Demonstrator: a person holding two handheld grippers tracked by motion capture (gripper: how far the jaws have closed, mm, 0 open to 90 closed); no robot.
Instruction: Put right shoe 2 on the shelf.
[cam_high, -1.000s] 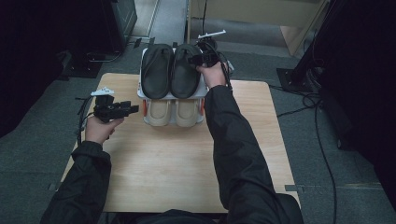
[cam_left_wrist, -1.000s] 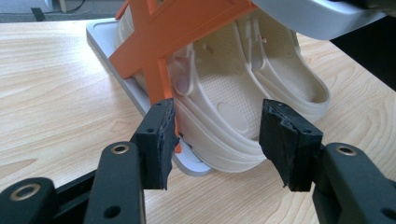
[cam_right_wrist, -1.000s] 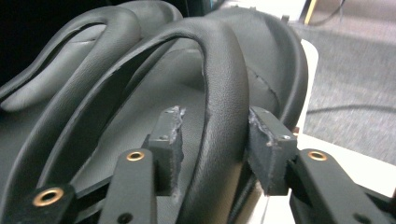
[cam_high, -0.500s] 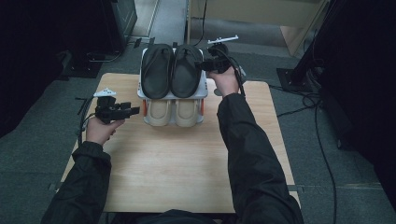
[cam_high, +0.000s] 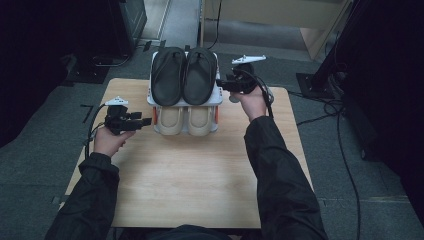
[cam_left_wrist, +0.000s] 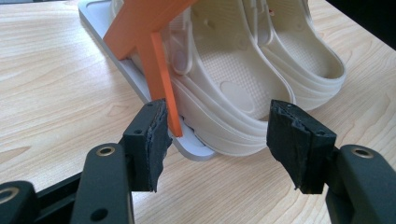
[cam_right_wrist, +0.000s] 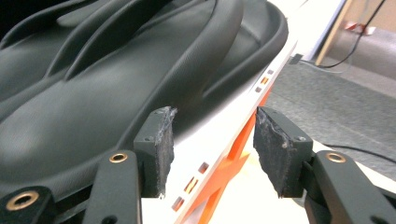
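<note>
A person is sitting at a light wooden worktop (cam_high: 200, 170) and holding a pair of black tongs in each hand. At the far side of the worktop a small white two-level shoe rack with orange side legs (cam_high: 218, 95) is standing. Two black rubber sandals (cam_high: 184, 75) are lying side by side on its top shelf. Two cream plastic sandals (cam_high: 186, 120) are lying side by side on its bottom shelf, close together.

The left tongs (cam_high: 145, 121) are resting low, just beside the left side of the rack, and pointing at it. Their jaws have just been opening and are now spread wide. In the left gripper view the left tongs (cam_left_wrist: 217, 128) are showing the corner of the grey bottom shelf (cam_left_wrist: 191, 149) and the toe of a cream sandal between the jaws. An orange leg (cam_left_wrist: 161, 70) is rising just beside one pad (cam_left_wrist: 154, 135), but the pads are not pressing on anything.

The right tongs (cam_high: 220, 85) are sitting at the right side of the rack, up by the top shelf. Their jaws have also just been opening and are spread. In the right gripper view the right tongs (cam_right_wrist: 212, 149) are showing the white edge of the top shelf (cam_right_wrist: 219, 140) running between the jaws, with a black sandal (cam_right_wrist: 93, 93) just beside one pad. The pads are not squeezing the shelf.
</note>
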